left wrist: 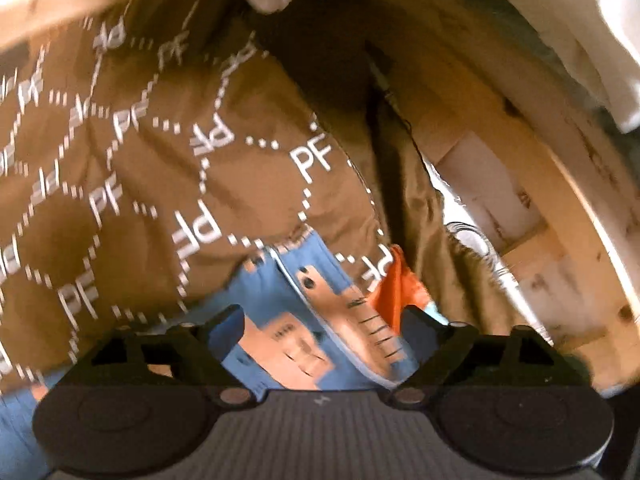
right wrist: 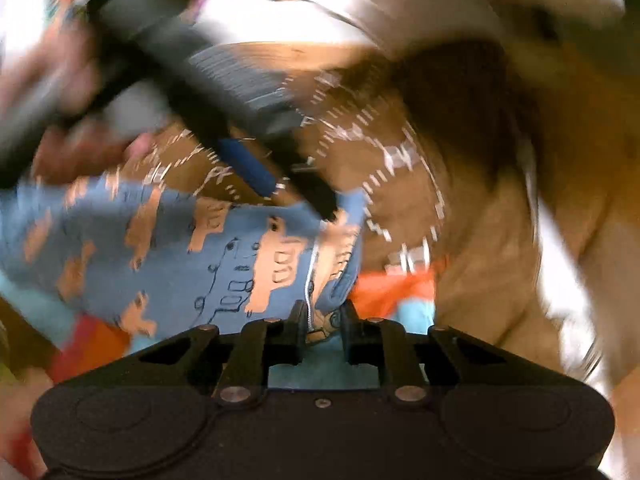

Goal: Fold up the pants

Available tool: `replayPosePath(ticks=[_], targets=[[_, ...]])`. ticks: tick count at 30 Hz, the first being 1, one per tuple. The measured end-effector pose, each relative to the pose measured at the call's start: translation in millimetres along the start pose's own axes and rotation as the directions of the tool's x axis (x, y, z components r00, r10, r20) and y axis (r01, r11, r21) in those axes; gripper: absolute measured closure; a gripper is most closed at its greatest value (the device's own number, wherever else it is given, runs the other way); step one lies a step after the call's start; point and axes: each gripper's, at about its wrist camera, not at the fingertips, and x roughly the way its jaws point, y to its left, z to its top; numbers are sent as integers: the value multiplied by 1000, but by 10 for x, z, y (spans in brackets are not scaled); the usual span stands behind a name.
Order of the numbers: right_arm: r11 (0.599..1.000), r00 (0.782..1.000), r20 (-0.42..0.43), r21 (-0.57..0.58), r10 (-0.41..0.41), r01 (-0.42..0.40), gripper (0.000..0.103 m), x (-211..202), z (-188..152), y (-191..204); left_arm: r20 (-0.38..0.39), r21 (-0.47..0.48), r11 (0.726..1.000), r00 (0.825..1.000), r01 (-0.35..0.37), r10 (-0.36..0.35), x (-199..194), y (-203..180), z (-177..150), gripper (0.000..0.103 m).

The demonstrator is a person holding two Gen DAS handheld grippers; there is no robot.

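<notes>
Background: pale wooden furniture [left wrist: 532,208] at right of left wrist view, white cloth [left wrist: 580,40] draped above it; right wrist view heavily motion-blurred.
Brown fabric: tan cloth with white dotted hexagons and "PF" print [left wrist: 160,152], fills most of left view, also mid-frame in right view [right wrist: 400,208]; can't tell what garment it is.
Pants: blue fabric with peach animal print [left wrist: 320,320], lying under the brown fabric's edge, right in front of both grippers; same fabric in right view [right wrist: 224,264], white drawstring visible near the fingers.
Orange cloth: small patch [left wrist: 394,288] beside the pants, touching them; also seen at [right wrist: 394,288].
Left gripper: [left wrist: 320,332] fingers spread wide, pants fabric showing between them, nothing pinched.
Right gripper: [right wrist: 322,328] fingers drawn close, narrow gap, blue fabric and drawstring bunched between tips; looks like a pinch on the pants edge.
Cross-view: left gripper body visible in right view [right wrist: 256,148], angled down onto the pants; blurred hand [right wrist: 52,92] behind it.
</notes>
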Motion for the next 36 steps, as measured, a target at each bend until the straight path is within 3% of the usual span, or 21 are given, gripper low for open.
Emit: replayPosePath(ticks=[3, 5, 8, 15, 19, 21, 22, 23, 25, 30, 33, 36], targets=[[980, 997, 56, -193, -46, 56, 85, -77, -29, 301, -21, -41, 999, 999, -26, 25, -9, -10, 52, 14], [960, 996, 72, -271, -58, 76, 85, -68, -27, 430, -30, -4, 996, 996, -86, 86, 10, -81, 74, 13], [938, 994, 83, -334, -70, 94, 85, -40, -8, 568, -50, 65, 983, 983, -171, 174, 75, -176, 67, 13], [884, 993, 96, -456, -69, 105, 85, -17, -7, 837, -63, 137, 950, 955, -279, 289, 175, -235, 48, 13], [875, 994, 96, -474, -56, 95, 86, -29, 14, 933, -48, 178, 932, 943, -317, 330, 155, -253, 17, 25], [873, 994, 96, -479, -51, 92, 87, -31, 28, 974, -50, 173, 932, 943, -317, 330, 149, -231, 12, 41], [872, 994, 98, -482, -50, 91, 87, -34, 37, 998, -56, 163, 936, 944, -312, 325, 130, -189, 1, 62], [871, 994, 98, -482, -48, 90, 87, -38, 48, 1021, -63, 153, 940, 946, -305, 318, 116, -152, -4, 74], [872, 994, 99, -481, -45, 88, 88, -44, 73, 1065, -48, 129, 955, 960, -269, 277, 33, -55, -38, 87], [878, 993, 114, -473, -23, 75, 89, -109, 170, 1210, 17, 71, 983, 986, -168, 167, -371, 229, -200, 90], [880, 992, 124, -474, 21, 41, 89, -180, 256, 1367, 45, 62, 987, 988, -149, 147, -698, 459, -399, 90], [853, 989, 119, -522, 87, -13, 89, -238, 350, 1631, 59, 31, 988, 987, -152, 150, -1038, 790, -690, 90]])
